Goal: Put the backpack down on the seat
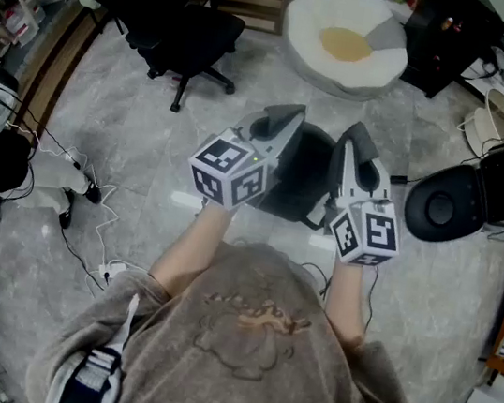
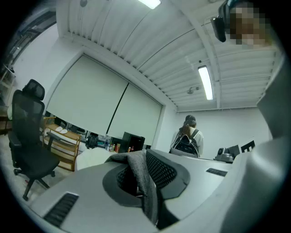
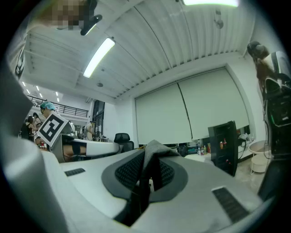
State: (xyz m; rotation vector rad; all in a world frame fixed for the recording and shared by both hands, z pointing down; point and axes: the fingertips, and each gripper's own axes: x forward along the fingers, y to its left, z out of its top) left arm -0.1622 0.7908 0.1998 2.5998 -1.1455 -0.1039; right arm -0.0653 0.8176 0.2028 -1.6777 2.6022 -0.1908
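A black backpack (image 1: 298, 179) hangs over the grey floor in front of me, between the two grippers. My left gripper (image 1: 286, 123) is shut on a grey strap (image 2: 144, 184) that runs up between its jaws in the left gripper view. My right gripper (image 1: 356, 144) is shut on a second grey strap (image 3: 146, 173), pinched between its pads in the right gripper view. Both grippers are held side by side at the same height, jaws pointing away from me. Most of the bag is hidden behind the grippers.
A black round seat (image 1: 445, 208) stands to the right, a black office chair (image 1: 178, 37) to the far left, and a white beanbag (image 1: 346, 40) straight ahead. Cables (image 1: 85, 236) trail on the floor at left. A person (image 2: 186, 139) stands in the background.
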